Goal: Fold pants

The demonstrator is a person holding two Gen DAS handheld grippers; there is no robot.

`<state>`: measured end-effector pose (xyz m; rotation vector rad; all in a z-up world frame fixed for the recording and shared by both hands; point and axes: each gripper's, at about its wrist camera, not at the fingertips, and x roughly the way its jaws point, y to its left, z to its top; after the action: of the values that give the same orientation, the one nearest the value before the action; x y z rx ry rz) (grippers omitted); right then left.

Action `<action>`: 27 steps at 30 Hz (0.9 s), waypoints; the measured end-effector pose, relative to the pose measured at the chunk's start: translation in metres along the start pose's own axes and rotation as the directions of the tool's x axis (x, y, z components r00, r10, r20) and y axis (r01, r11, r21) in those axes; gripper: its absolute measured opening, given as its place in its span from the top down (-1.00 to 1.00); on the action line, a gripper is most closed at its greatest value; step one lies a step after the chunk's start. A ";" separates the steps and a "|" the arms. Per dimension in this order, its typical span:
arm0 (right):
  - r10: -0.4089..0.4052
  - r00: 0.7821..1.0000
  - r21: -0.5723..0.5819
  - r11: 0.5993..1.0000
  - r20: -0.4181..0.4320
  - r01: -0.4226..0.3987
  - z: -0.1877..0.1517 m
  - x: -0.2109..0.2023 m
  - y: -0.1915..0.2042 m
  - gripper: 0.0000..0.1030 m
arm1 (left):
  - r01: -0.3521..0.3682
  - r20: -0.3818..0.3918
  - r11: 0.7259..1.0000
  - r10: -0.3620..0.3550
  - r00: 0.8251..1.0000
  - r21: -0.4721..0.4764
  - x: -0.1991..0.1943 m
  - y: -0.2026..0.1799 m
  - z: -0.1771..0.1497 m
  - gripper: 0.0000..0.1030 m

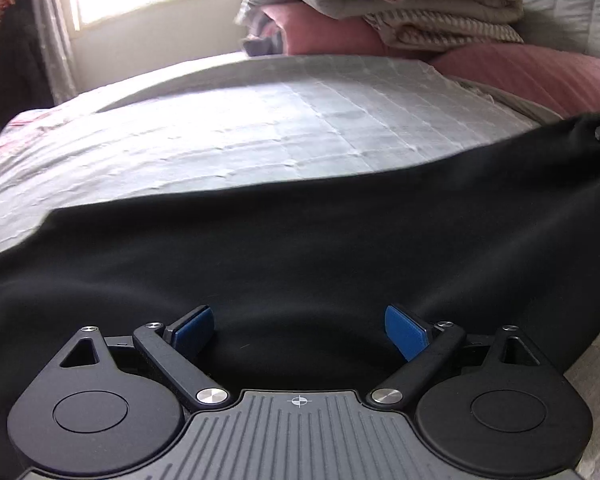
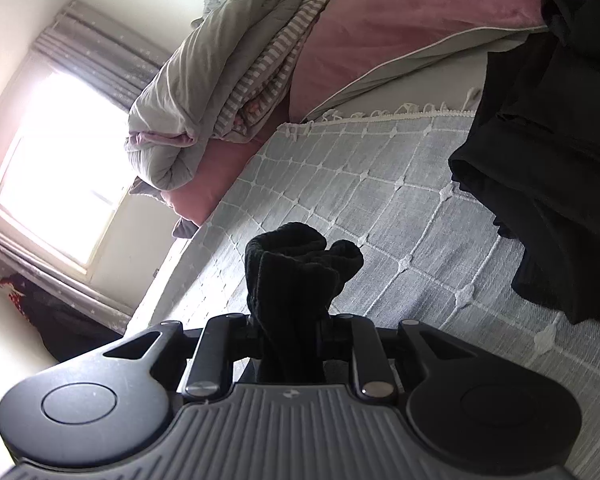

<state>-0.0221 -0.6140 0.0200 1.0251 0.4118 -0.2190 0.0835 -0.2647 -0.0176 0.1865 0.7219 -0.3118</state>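
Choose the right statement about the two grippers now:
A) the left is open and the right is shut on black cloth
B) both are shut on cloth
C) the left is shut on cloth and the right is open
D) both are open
A: the left gripper has its blue pads spread wide over the black pants, while the right gripper pinches a bunched end of the pants.

pants (image 1: 300,248) lying across bedspread (image 1: 240,136), right in front of left gripper (image 1: 300,334); a bunch of the fabric sitting up between right gripper (image 2: 288,328) fingers; clothes pile (image 2: 548,184) lying to its right; folded blankets (image 2: 220,88) sitting on pillows (image 2: 400,28) behind, window (image 2: 60,160) far left
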 end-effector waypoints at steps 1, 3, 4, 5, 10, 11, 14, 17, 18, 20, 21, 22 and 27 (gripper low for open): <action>-0.006 1.000 -0.012 1.000 0.002 0.006 -0.001 0.000 0.001 0.11 | -0.008 0.019 1.000 0.008 1.000 0.006 -0.008 0.003 -0.003 -0.82; -0.024 1.000 -0.033 0.999 0.000 0.024 -0.003 0.001 0.002 0.11 | -0.045 0.043 0.999 0.044 0.998 0.019 -0.017 0.012 -0.007 -0.82; -0.026 1.000 -0.038 0.999 0.000 0.026 -0.003 0.001 0.003 0.11 | -0.061 0.032 0.998 0.061 0.998 0.013 -0.016 0.017 -0.009 -0.82; -0.022 1.000 -0.042 0.999 0.002 0.022 -0.004 0.000 0.005 0.11 | -0.066 -0.010 0.998 0.066 0.998 -0.009 -0.012 0.022 -0.012 -0.82; -0.036 0.998 -0.139 0.990 0.043 0.041 -0.016 -0.006 0.030 0.11 | -0.013 -0.067 0.999 0.010 0.998 -0.040 -0.014 0.038 -0.017 -0.83; -0.044 0.998 -0.168 0.984 0.053 0.052 -0.021 -0.008 0.037 0.11 | -0.013 -0.060 0.998 0.009 0.998 -0.062 -0.019 0.046 -0.016 -0.83; -0.040 0.996 -0.249 0.967 0.077 0.058 -0.033 -0.012 0.057 0.11 | -0.032 -0.051 0.992 0.026 0.998 -0.123 -0.034 0.079 -0.011 -0.83; -0.037 0.994 -0.325 0.943 0.100 0.068 -0.048 -0.014 0.079 0.11 | -0.033 -0.041 0.979 0.025 0.999 -0.202 -0.050 0.122 -0.012 -0.83; -0.035 0.994 -0.351 0.934 0.104 0.070 -0.054 -0.013 0.088 0.11 | -0.026 -0.036 0.971 0.018 0.999 -0.239 -0.056 0.138 -0.013 -0.83; -0.026 0.994 -0.398 0.915 0.106 0.067 -0.065 -0.012 0.105 0.11 | -0.017 -0.023 0.951 0.010 1.000 -0.310 -0.063 0.170 -0.020 -0.82; -0.018 0.994 -0.427 0.902 0.105 0.061 -0.073 -0.010 0.115 0.11 | -0.016 -0.015 0.939 0.012 1.000 -0.345 -0.064 0.186 -0.023 -0.82; -0.007 0.995 -0.462 0.885 0.102 0.053 -0.080 -0.009 0.126 0.11 | -0.014 -0.004 0.925 0.014 1.000 -0.379 -0.067 0.200 -0.029 -0.82; 0.013 0.994 -0.655 0.753 0.113 0.065 -0.134 0.003 0.178 0.12 | 0.059 -0.016 0.815 -0.083 0.996 -0.577 -0.059 0.260 -0.065 -0.79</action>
<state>0.0151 -0.4088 0.0972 0.3005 0.3617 -0.1352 0.0911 0.0099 -0.0105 -0.4184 0.8355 -0.1471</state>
